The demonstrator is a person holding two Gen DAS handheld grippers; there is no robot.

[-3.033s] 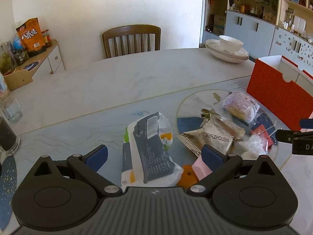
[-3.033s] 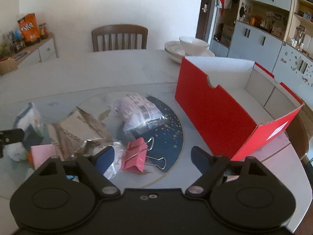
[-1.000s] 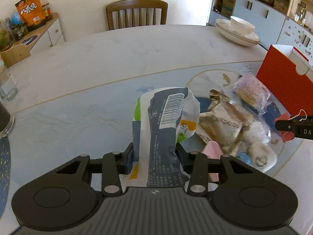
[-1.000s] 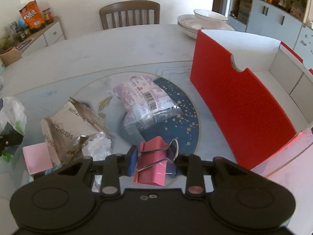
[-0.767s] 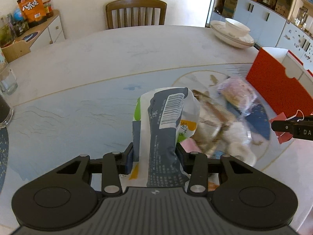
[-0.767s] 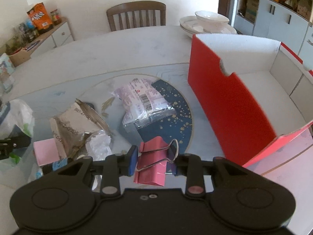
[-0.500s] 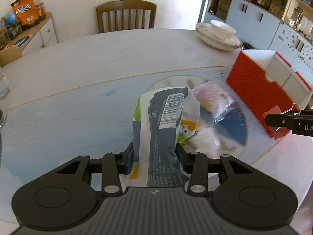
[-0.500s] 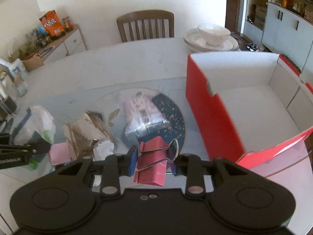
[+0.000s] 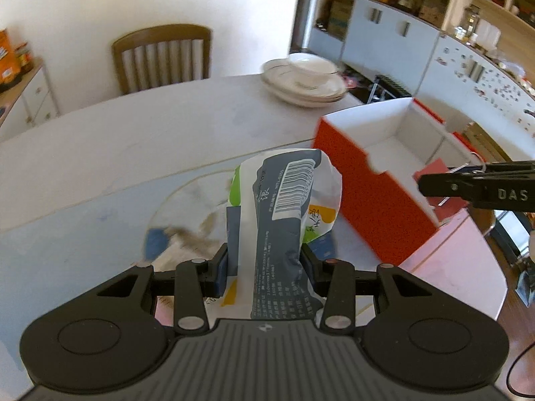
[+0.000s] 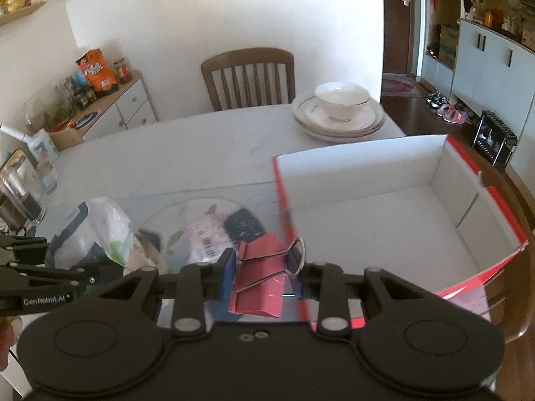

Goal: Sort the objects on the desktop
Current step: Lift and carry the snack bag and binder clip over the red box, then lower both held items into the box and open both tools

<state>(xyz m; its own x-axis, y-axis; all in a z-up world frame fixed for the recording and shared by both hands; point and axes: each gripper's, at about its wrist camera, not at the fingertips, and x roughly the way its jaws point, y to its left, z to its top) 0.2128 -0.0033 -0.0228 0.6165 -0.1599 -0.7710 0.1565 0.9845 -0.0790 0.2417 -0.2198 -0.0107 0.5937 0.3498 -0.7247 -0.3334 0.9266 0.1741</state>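
left gripper [image 9: 264, 267]: black, silver screws | fingers [image 9: 221, 269]: blue pads | lettering "DAS"

You are holding the snack packet [image 9: 284, 214] above the table [image 9: 133, 140], left of the open box [image 10: 384, 207] sitting at its right edge. The binder clip [image 10: 264, 277] is hanging over the box's near left corner. Stacked plates [image 10: 337, 117] are resting behind the box, a chair [image 10: 249, 78] standing beyond the far edge.

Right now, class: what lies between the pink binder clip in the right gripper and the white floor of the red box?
In the right wrist view, only the red box's near red wall stands between the pink binder clip and the floor.
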